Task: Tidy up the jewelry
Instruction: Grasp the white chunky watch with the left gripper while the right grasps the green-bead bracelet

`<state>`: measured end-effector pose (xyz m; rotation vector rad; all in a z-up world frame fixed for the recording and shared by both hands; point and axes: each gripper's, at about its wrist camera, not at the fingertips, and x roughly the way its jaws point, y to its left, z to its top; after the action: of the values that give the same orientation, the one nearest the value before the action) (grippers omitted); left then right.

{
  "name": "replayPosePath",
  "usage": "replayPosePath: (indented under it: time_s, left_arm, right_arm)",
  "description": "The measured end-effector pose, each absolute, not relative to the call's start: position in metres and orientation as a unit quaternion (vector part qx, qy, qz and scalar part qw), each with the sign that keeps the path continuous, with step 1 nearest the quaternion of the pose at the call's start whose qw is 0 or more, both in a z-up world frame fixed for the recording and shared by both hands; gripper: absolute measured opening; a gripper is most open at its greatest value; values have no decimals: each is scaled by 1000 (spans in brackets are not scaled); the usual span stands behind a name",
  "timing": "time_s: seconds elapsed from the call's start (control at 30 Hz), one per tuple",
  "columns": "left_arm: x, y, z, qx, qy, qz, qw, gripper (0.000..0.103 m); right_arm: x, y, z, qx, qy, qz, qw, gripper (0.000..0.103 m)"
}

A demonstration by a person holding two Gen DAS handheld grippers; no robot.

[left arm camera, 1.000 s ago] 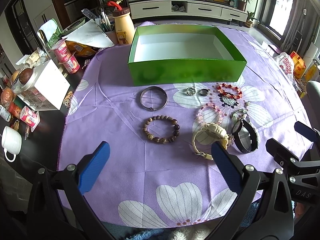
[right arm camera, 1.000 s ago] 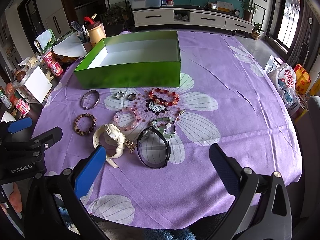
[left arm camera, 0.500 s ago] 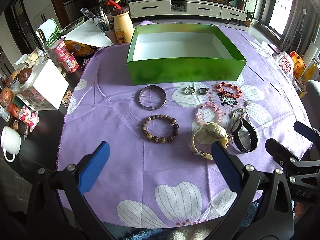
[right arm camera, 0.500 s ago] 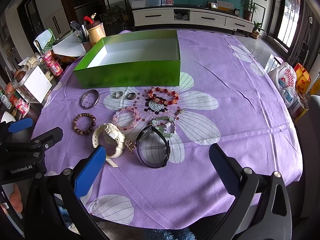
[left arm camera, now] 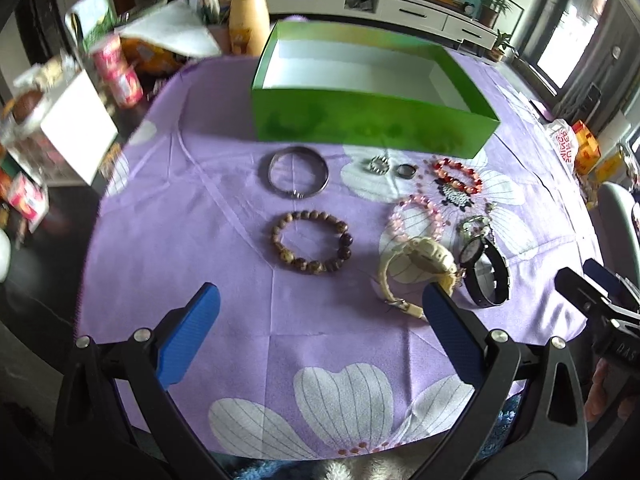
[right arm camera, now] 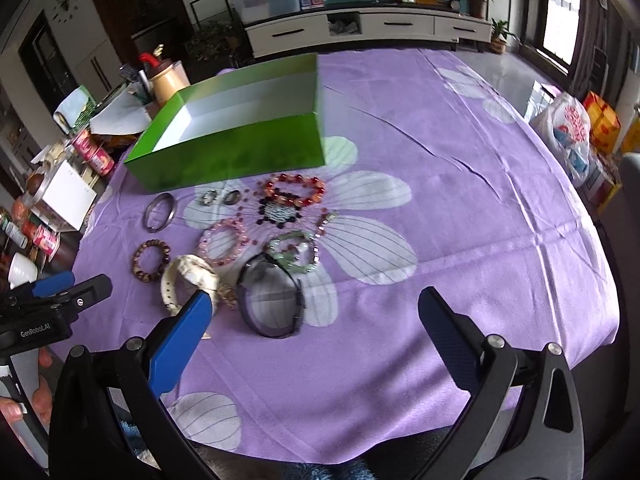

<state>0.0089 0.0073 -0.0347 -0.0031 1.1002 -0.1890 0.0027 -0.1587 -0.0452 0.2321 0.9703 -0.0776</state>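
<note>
Left wrist view: left gripper (left arm camera: 318, 306) held low over near edge of purple flowered tablecloth (left arm camera: 200, 208), blue fingers (left arm camera: 188, 332) spread wide, nothing between them. Ahead on cloth: wooden bead bracelet (left arm camera: 313, 247), silver bangle (left arm camera: 298, 173), cream watch (left arm camera: 416, 266), black watch (left arm camera: 486, 276), pink bead bracelet (left arm camera: 417, 218), red bead bracelet (left arm camera: 457, 176), two rings (left arm camera: 378, 165). Green box (left arm camera: 372, 96) beyond, open, white interior bare. Cans and clutter off cloth at left, blurred.

Right wrist view: right gripper (right arm camera: 314, 322) likewise low at near edge, blue fingers (right arm camera: 180, 340) wide apart, holding nothing. Cream watch (right arm camera: 190, 282) just beyond left fingertip; black watch (right arm camera: 270, 300) beside it; pale green bracelet (right arm camera: 294, 254) behind. Green box (right arm camera: 236, 148) at far left of cloth. Left gripper (right arm camera: 60, 292) visible at left edge. White TV cabinet (right arm camera: 368, 32) along far wall.
</note>
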Motion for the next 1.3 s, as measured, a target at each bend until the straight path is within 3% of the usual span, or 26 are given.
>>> replayPosePath:
  time_s: [0.13,0.27,0.37,0.5,0.57,0.7,0.9,1.03,1.3]
  left_arm:
    - [9,7,-48,-7,530,-100,842,101]
    - [8,1,-54,-8,528,-117,841,101]
    - [7,-8,-58,0,525,-130,841,95]
    - [9,-19,-65,6,530,-143,836,79]
    - [11,-21,-68,4,533,-145,834,73]
    - [18,-29,-77,2,547,-146,824,51]
    - [30,-46,-88,25,556,-148,818,34]
    - [35,-52,-97,28,560,-152,814,12]
    - [40,-45,-87,8,538,-168,826,7]
  right_arm:
    - [0,-165,-60,122,473,-23,872,101]
    - [0,-162,-71,120,480,-7,869,88]
    - [0,-161,-77,118,482,2,868,80]
    - [0,-159,-80,112,478,14,871,70]
    - [1,-158,-81,107,476,18,873,68]
    - [3,-159,-83,107,471,23,875,67]
    - [12,-166,-86,121,470,31,874,60]
    - [20,-176,-86,142,464,32,874,59]
    - [49,-189,-93,162,469,30,868,48]
